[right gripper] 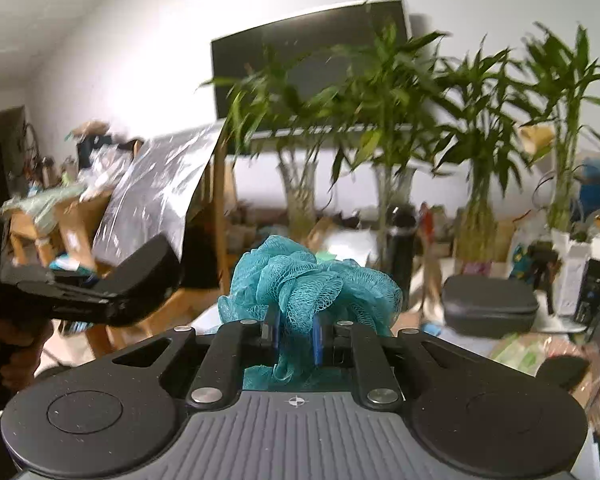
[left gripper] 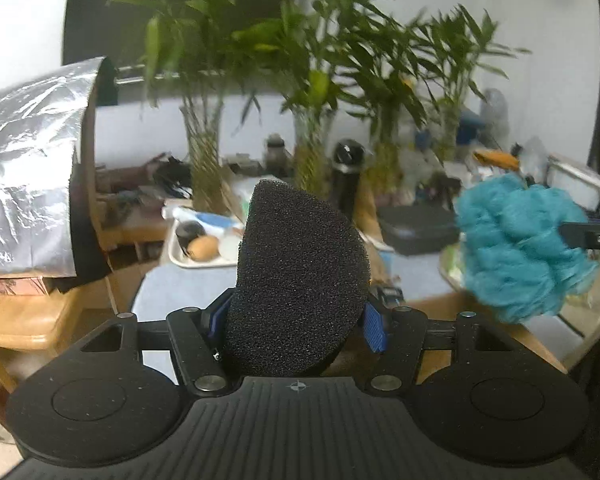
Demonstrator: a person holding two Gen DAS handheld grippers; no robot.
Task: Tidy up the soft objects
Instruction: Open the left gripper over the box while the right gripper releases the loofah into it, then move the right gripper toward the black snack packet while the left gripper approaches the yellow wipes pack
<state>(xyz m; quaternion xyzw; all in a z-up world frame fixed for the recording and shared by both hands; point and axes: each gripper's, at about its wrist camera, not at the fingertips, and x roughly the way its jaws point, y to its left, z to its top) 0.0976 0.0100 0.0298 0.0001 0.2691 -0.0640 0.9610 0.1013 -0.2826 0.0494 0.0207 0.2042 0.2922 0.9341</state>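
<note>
Both light and squashy: my left claw clamps the black sponge low across its middle, right claw pinches the teal bath pouf at its bunched core, likely secure.

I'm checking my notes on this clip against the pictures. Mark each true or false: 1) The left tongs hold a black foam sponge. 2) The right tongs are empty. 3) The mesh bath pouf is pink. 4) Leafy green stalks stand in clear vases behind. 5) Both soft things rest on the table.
1) The left tongs hold a black foam sponge. True.
2) The right tongs are empty. False: they are shut on the mesh bath pouf.
3) The pouf is pink. False: it is teal.
4) Leafy green stalks stand in clear vases behind. True.
5) Both soft things rest on the table. False: each is held up in tongs.
</note>
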